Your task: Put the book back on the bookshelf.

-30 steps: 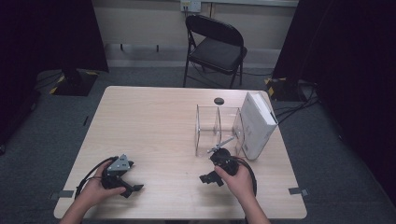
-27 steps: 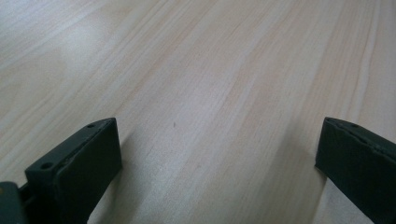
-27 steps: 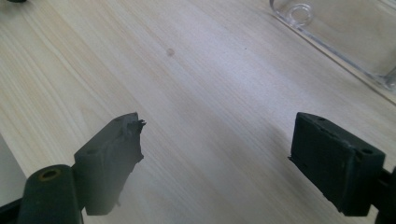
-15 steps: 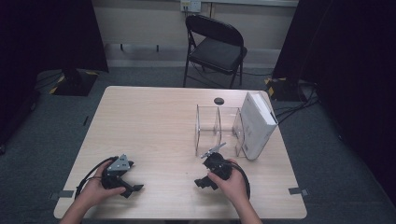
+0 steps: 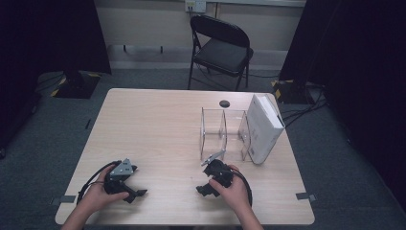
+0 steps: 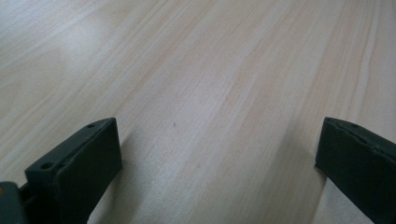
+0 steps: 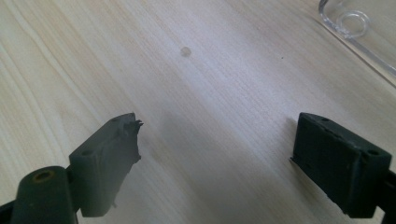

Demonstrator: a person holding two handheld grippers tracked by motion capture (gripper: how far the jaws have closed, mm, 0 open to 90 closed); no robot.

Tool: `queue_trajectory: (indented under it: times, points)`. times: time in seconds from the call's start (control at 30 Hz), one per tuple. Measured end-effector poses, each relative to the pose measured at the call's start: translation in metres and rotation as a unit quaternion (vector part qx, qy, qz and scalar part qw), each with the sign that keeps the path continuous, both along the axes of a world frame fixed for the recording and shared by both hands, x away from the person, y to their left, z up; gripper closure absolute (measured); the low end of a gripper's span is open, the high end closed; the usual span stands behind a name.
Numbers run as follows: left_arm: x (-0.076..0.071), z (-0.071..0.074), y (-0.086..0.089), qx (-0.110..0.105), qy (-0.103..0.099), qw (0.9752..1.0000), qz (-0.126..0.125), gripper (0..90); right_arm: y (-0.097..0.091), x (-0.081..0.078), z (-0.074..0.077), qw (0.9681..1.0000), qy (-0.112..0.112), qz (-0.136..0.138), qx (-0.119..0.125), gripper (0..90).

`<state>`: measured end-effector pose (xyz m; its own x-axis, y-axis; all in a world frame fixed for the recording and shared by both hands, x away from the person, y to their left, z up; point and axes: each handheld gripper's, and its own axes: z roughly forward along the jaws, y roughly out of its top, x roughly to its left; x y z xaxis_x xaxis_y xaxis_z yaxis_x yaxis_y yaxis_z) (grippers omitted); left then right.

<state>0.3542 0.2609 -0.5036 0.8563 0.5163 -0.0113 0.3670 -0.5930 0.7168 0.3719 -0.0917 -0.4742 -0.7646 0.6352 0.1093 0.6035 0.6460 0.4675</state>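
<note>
A pale wooden table (image 5: 158,124) stands in a dim room with a folding chair (image 5: 221,47) beyond it. I hold my left gripper (image 5: 125,182) and right gripper (image 5: 214,176) near me, both spread wide and empty. A clear divider rack (image 5: 224,132) beside a white box (image 5: 263,128) sits far right; I would approach squarely and slowly.

rack (image 5: 225,132) on table (image 5: 158,120) right side | box (image 5: 263,128) right of rack | chair (image 5: 222,45) behind

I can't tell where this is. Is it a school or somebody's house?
Probably neither: it looks like a recording room or lab. Black curtains hang around one bare wooden table, with a folding chair and cables on the carpet.
</note>
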Motion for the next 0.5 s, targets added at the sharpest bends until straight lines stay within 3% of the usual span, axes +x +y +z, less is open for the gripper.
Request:
queue_trajectory:
  times: [0.5]
  points:
    - [-0.0001,0.0001,0.0000,0.001,0.000,1.0000,0.000,0.0,0.0098,-0.0073,-0.0065,0.9984,-0.052,0.019,-0.010,10.3]
